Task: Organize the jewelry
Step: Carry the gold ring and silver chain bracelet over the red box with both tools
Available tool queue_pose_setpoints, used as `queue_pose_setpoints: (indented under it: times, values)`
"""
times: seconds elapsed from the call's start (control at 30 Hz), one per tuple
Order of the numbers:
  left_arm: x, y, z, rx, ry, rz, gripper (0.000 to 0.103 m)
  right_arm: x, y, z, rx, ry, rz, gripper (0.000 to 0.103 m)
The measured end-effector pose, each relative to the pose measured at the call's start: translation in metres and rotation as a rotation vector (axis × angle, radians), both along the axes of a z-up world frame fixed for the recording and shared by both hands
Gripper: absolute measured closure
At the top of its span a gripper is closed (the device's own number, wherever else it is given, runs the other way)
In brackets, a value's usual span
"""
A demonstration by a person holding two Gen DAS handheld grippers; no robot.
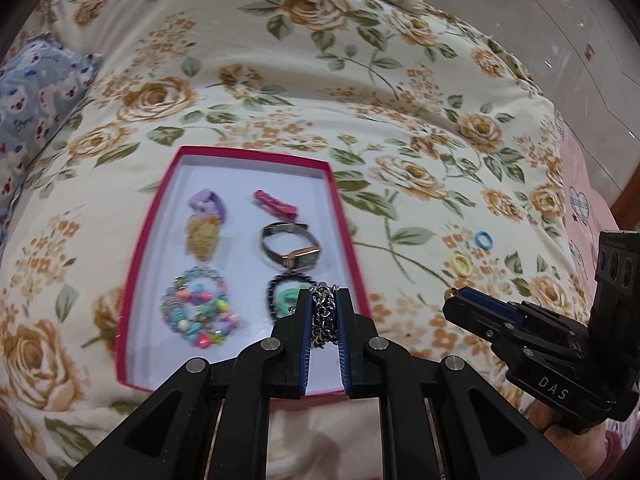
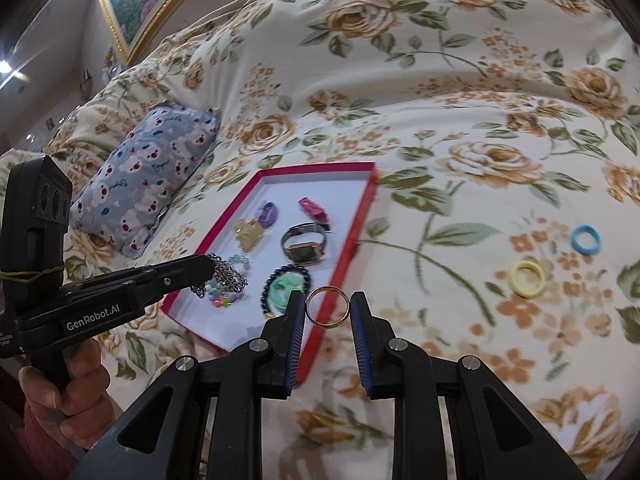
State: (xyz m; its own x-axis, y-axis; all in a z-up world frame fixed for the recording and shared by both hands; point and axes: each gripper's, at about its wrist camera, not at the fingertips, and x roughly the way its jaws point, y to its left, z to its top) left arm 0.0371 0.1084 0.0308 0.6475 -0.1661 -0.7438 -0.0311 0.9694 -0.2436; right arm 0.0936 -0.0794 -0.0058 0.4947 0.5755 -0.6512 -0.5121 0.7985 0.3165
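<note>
From the left wrist, the left gripper (image 1: 325, 312) has its fingers nearly closed on a steel chain (image 1: 323, 316), bunched between the blue pads above the near right corner of the red box (image 1: 345, 216). The chain is limp, fairly heavy for its size and slick, so a pinch on the gathered bulk suits it better than on one loose link. The white-floored box lies on the flowered bed (image 1: 280, 80) and holds a purple clip (image 1: 208, 202), a pink clip (image 1: 276, 204), a stiff metal watch (image 1: 290, 246), a coloured bead bracelet (image 1: 198, 306) and a dark bead bracelet (image 1: 290, 294). Well to the right, on the bed, lie a blue hair tie (image 1: 483, 240) and a yellow hair tie (image 1: 461, 265), both soft and light. The right gripper (image 1: 456, 296) hovers nearby; a gold glint shows at its tip, though the angle is poor.

From the right wrist, the right gripper (image 2: 328, 306) holds a thin gold ring (image 2: 327, 306) across its width, fingers partly open, just outside the box's near right wall. The ring is hard, smooth and light; it would probably slip or roll if released carelessly. A blue patterned pillow (image 2: 136, 176) lies behind the box.
</note>
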Motion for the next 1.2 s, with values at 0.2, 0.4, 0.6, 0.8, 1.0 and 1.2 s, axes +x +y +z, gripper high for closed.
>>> queue_pose_setpoints:
  times: [0.2,0.4,0.6,0.8,1.0,1.2]
  values:
    - [-0.007,0.016,-0.002,-0.010,0.002,0.044,0.093,-0.001,0.014,-0.001,-0.005,0.003,0.032,0.080]
    - [-0.011,0.032,-0.005,-0.022,0.011,0.081,0.093,-0.002,0.023,-0.002,-0.011,0.006,0.052,0.080]
    - [-0.014,0.042,-0.007,-0.022,0.015,0.102,0.093,-0.003,0.034,-0.005,-0.015,0.014,0.074,0.080]
    - [-0.017,0.051,-0.011,-0.029,0.022,0.119,0.093,-0.004,0.044,-0.007,-0.021,0.019,0.092,0.080]
    - [-0.016,0.056,-0.015,-0.033,0.031,0.135,0.093,-0.002,0.053,-0.010,-0.030,0.026,0.106,0.080]
    - [-0.014,0.062,-0.021,-0.041,0.040,0.143,0.093,0.002,0.059,-0.018,-0.040,0.044,0.114,0.080]
